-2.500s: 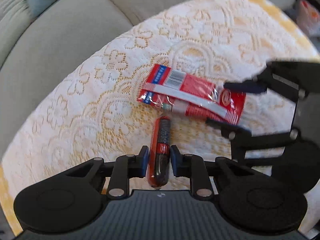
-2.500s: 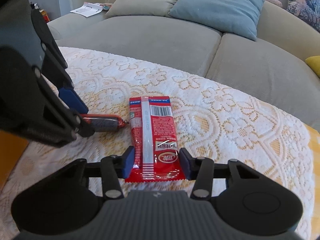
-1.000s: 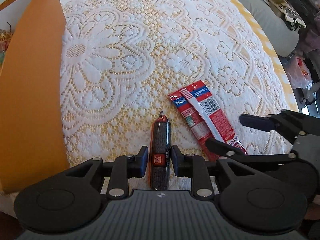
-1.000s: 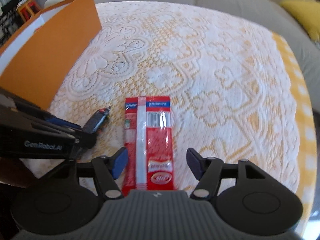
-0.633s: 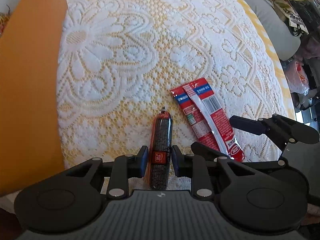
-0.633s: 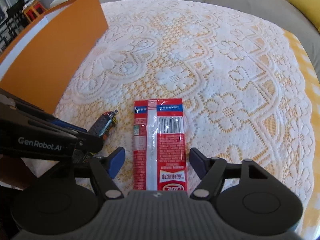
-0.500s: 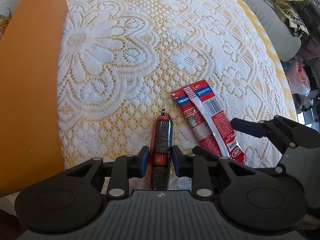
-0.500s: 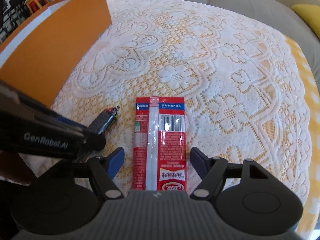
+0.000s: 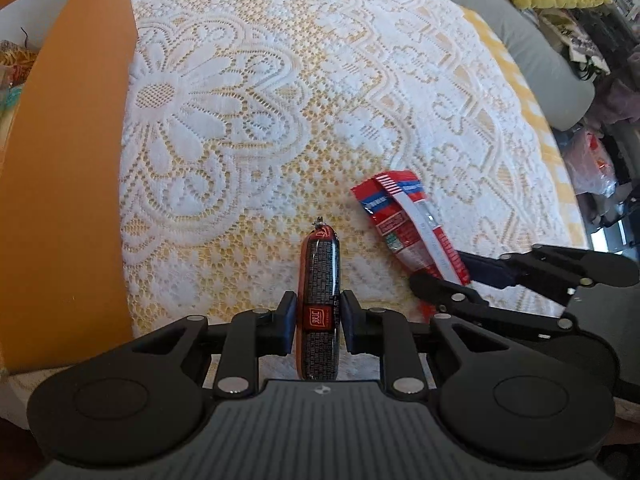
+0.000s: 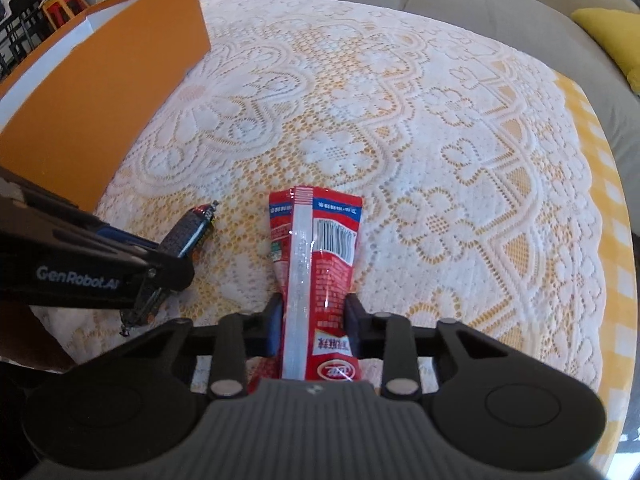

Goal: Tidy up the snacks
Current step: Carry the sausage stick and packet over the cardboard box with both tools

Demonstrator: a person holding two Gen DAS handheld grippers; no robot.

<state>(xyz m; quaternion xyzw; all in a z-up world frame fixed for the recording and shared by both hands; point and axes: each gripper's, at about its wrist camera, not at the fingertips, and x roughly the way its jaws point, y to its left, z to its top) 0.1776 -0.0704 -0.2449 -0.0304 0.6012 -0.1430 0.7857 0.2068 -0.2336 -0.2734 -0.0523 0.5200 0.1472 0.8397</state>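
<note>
The left claw [image 9: 318,322] is gripping a dark sausage stick [image 9: 319,276], jaws closed on its middle. The right claw [image 10: 313,322] is pinching a red snack packet [image 10: 316,264], crumpling it above the lace-covered surface [image 10: 400,128]. Both should be carried level toward the orange box [image 10: 100,92] at left, avoiding collision.

Ahead of both grippers you have open lace tablecloth [image 10: 400,128] (nothing stands on its far and right areas). On the left, the upright orange box wall [image 10: 104,92] blocks passage. The left gripper [image 9: 318,322], clamped on the sausage stick [image 9: 320,276], and the right gripper [image 10: 312,324], clamped on the red snack packet [image 10: 316,264], sit close together near you. The grey sofa [image 10: 460,4] bounds the far edge.
</note>
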